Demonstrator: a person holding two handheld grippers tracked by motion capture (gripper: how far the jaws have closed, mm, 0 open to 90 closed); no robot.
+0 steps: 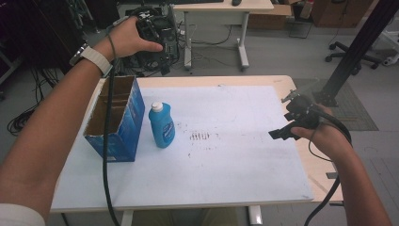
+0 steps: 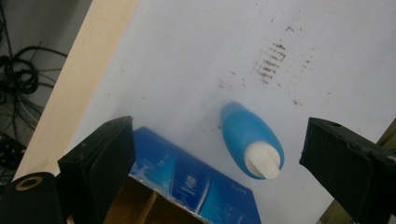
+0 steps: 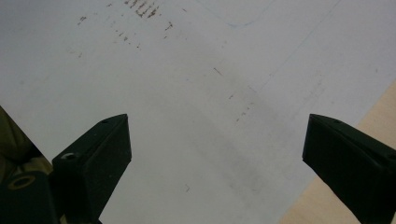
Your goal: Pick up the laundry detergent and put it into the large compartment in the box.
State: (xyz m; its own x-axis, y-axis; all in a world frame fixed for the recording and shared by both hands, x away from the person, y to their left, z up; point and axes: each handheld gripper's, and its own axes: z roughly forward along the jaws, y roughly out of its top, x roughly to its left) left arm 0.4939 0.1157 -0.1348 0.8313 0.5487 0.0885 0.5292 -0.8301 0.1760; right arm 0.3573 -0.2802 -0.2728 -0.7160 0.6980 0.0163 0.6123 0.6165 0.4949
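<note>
**Both grippers up and spread, bottle standing beside the box**

Nearest to the lens are my own black jaws: in the left gripper view they rise at either side with a wide gap between them, holding nothing.

The table [image 1: 282, 84] is the biggest thing below me, a pale wooden top covered by a white sheet [image 1: 226, 165] that carries a patch of brown smudges [image 1: 199, 136]. My left gripper [image 1: 155, 33] hangs high over the far left corner of it, well above everything, looking down. Below it, toward me, stands the blue cardboard box [image 1: 123, 125], open at the top with its brown inside showing. Just beside that box, apart from it, stands the blue bottle [image 1: 162, 125], upright, with a white cap [image 1: 157, 107]. In the left gripper view the bottle [image 2: 252, 140] sits between my jaws and far beneath them, cap toward the camera.

My right gripper [image 1: 294, 120] hovers near the right edge of the table, well apart from the bottle. Its jaws are released too, spread wide over bare sheet [image 3: 205, 107], gripping nothing.
</note>
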